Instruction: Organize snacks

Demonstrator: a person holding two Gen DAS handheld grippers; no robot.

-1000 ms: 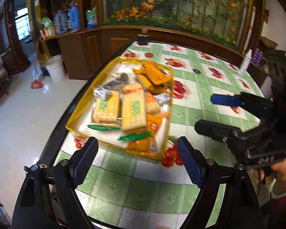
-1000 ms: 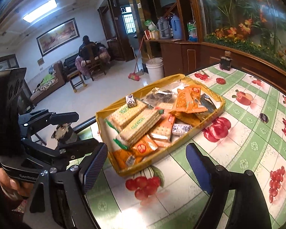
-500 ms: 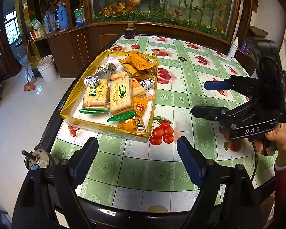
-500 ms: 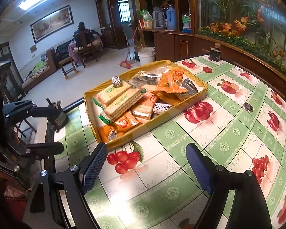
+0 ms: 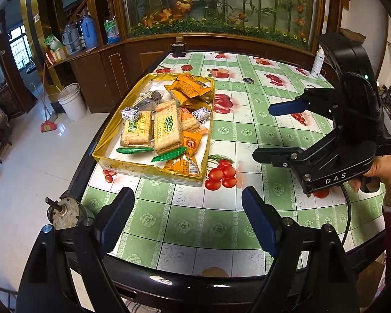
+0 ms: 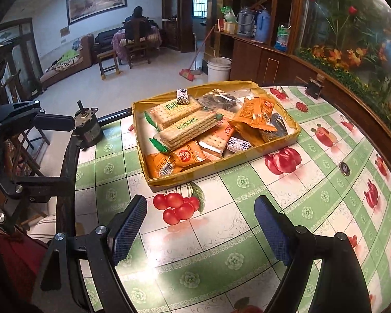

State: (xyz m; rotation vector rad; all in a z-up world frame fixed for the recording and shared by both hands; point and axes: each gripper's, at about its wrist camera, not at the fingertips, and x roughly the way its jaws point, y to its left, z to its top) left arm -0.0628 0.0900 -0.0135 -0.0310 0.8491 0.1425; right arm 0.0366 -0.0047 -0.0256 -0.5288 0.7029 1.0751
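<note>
A shallow gold tray (image 5: 109, 161) (image 6: 221, 165) sits on the table near its left edge. It holds two cracker packs (image 5: 166, 129) (image 6: 187, 127), orange snack packets (image 5: 189, 88) (image 6: 255, 114), small blue-white candies (image 5: 129, 114) (image 6: 238, 144) and a dark wrapped packet (image 6: 219, 99). My left gripper (image 5: 187, 216) (image 6: 34, 146) is open and empty, near the table's front edge, short of the tray. My right gripper (image 6: 200, 224) (image 5: 279, 130) is open and empty, above the tablecloth right of the tray.
The table (image 5: 247, 224) has a green-and-white fruit-print cloth and a black rim. A small motor (image 5: 62, 212) (image 6: 87, 127) sits at its left corner. A white bottle (image 5: 318, 64) and a dark box (image 5: 178, 49) stand at the far edge. A wooden cabinet (image 5: 104, 60) lies beyond.
Both grippers have pulled back and up from the tray, which now looks farther off. Both stay open and empty. The snacks have not moved.
</note>
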